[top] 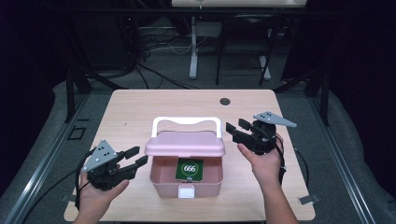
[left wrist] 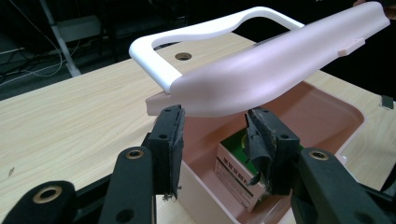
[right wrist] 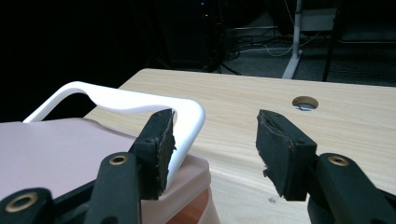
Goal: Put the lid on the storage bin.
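Your left gripper sits just left of the pink box, jaws apart with nothing between them, and bare table lies open to its left and behind it. The raised pink lid overhangs the rear of the box, so the way in is from the front and above, where a green carton takes up the floor. The white handle stands behind the lid, close to your right gripper, whose jaws also stand apart. Right of the box the table is open.

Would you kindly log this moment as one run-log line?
pink box: lid half-raised | green carton: inside | left hand-held gripper: open | right hand-held gripper: open
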The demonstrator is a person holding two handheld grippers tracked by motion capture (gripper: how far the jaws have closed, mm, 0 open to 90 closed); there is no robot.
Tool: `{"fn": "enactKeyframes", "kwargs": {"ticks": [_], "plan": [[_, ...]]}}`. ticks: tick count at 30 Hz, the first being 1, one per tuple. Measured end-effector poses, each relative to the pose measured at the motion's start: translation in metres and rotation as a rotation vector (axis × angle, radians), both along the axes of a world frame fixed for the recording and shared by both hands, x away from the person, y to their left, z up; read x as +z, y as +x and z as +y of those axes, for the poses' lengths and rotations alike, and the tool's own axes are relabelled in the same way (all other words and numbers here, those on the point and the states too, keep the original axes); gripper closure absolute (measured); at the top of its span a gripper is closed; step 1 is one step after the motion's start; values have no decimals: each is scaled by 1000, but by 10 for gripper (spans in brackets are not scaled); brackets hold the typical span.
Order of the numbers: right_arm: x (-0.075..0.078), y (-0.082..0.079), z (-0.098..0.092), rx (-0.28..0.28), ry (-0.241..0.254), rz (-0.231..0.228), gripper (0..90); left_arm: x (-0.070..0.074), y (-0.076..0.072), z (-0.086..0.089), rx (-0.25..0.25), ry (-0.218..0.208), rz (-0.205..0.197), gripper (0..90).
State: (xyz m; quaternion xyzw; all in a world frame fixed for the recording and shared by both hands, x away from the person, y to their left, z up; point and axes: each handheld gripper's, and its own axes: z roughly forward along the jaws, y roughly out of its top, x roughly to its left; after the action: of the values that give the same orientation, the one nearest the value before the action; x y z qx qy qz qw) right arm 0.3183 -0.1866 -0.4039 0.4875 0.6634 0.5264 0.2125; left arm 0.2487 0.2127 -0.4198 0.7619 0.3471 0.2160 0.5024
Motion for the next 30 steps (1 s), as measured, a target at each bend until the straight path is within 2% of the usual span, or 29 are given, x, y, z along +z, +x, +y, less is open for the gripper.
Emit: {"fn": "enactKeyframes", "kwargs": {"ticks": [9,30], "plan": [[0,0,0,1,1,1,464,-8,-7,2,-12,8,9,567],[-4,2,2,6,4,4,464,-29,-17,4,-31,-4,27,571]]}}
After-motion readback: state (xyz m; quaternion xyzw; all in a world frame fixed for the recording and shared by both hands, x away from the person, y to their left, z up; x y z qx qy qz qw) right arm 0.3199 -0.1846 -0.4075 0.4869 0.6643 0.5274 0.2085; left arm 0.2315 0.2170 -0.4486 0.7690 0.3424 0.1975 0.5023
